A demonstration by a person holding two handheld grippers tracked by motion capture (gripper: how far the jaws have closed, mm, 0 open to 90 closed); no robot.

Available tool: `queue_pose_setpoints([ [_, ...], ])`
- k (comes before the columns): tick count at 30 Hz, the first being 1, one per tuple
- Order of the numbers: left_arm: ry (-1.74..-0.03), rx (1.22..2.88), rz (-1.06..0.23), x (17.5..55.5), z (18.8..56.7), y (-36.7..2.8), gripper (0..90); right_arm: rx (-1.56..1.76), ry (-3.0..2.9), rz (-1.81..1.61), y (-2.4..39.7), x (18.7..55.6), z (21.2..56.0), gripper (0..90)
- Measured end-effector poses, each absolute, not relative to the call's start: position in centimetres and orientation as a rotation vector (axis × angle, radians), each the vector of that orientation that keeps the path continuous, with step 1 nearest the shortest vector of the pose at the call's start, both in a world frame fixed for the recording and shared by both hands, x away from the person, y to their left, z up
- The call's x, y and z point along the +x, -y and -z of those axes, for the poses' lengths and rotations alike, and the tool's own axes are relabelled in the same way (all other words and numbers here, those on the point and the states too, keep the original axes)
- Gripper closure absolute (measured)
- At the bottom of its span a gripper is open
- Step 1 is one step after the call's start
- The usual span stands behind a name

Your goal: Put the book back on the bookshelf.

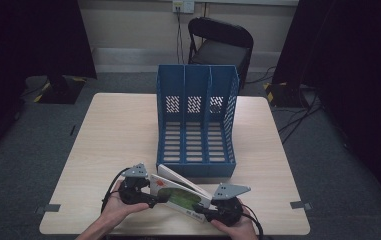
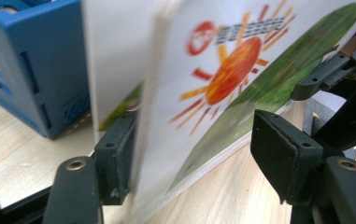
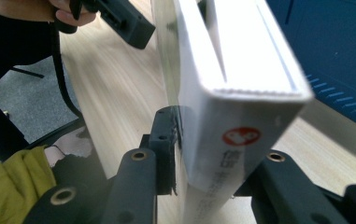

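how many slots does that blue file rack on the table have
3: the blue file rack has a left slot, a middle slot and a right slot, side by side; all look empty.

Forward passage is blocked by the blue file rack [image 1: 196, 120]; open surface [image 1: 113, 135] is left on either side.
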State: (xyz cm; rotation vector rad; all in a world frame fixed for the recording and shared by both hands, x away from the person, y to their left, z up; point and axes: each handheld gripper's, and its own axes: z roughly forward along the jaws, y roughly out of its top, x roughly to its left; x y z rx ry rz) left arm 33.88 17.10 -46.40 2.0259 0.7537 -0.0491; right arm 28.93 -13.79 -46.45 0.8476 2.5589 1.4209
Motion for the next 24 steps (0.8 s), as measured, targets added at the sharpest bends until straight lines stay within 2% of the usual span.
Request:
queue_pose_setpoints([
  [1,-0.768,2.021,0.042,33.9,46.3,-17.3,30.0,0.845,-2.554,-1.42,13.8,28.8,46.4,71.5],
  [7,-0.82,2.001,0.002,34.4,46.3,-18.7,28.6,0.864,-2.541,-1.455,14.2,28.5,46.2,72.1],
  [15,-0.806,2.028,0.012,35.2,47.2,-17.8,23.5,0.89,-2.55,-1.496,14.1,28.4,46.5,69.4],
  [21,-0.815,2.036,0.033,35.8,47.7,-17.1,24.3,0.858,-2.546,-1.501,13.5,28.1,46.5,66.4],
  [22,-0.799,2.043,0.041,35.7,47.6,-17.1,25.4,0.853,-2.546,-1.502,13.3,28.1,46.6,65.9],
  [23,-0.774,2.059,0.02,35.4,47.5,-17.0,31.2,0.844,-2.545,-1.5,13.1,28.1,46.6,66.3],
  [24,-0.763,2.074,-0.011,35.2,47.5,-16.8,31.4,0.847,-2.533,-1.493,13.0,28.0,46.6,66.8],
])
